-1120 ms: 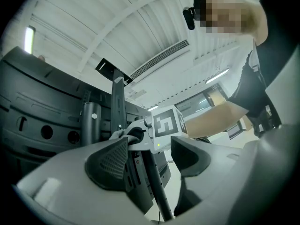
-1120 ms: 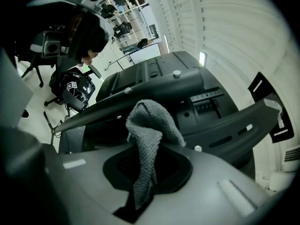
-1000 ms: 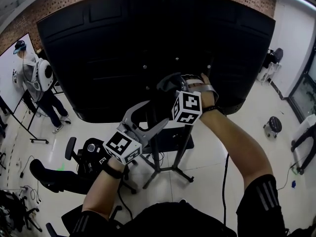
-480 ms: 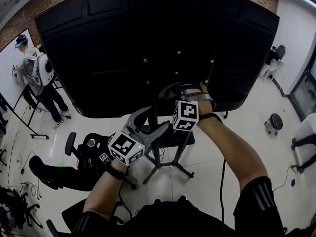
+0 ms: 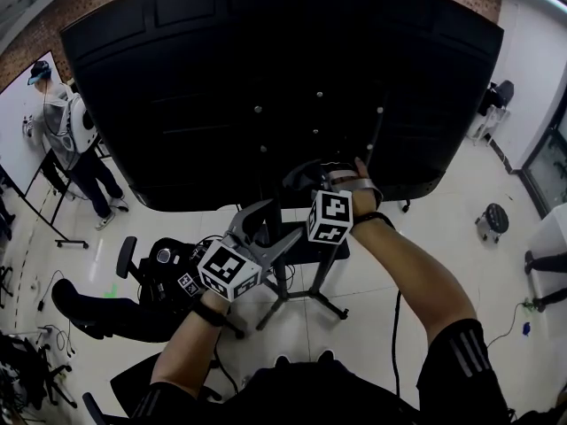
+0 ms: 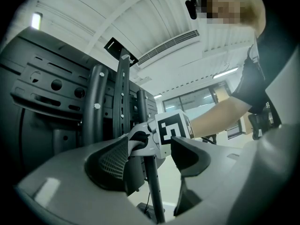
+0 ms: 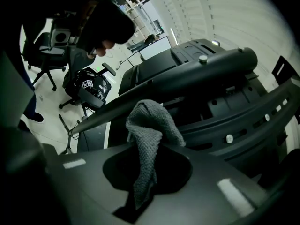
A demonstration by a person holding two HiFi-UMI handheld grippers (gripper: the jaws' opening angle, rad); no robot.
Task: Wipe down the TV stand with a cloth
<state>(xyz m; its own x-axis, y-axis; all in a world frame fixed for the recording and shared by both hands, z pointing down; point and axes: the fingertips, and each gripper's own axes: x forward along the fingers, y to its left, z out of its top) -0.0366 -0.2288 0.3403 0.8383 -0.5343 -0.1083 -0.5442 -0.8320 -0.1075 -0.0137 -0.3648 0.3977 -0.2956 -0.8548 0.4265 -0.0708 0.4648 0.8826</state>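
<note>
1. Right gripper view: the right gripper [image 7: 140, 193] is pinched shut on the grey cloth [image 7: 151, 125]. The cloth bunches upright just below the bracket bar [image 7: 187, 76] of the TV stand [image 5: 321, 273], which lies at twelve o'clock. Only a narrow fold looks gripped, so a firm stroke could drag it free.
2. Bunched like this, the cloth offers little flat face, and a pass may smear rather than wipe.
3. The left gripper [image 6: 150, 165] has its jaws moderately apart and holds nothing. The upright post [image 6: 153, 191] shows in the gap, pads off it. A careless move could knock the post and rock the stand.
4. In the head view, the TV back [image 5: 266, 69] hangs at twelve o'clock of both grippers, and its protruding bolts could snag the cloth.
</note>
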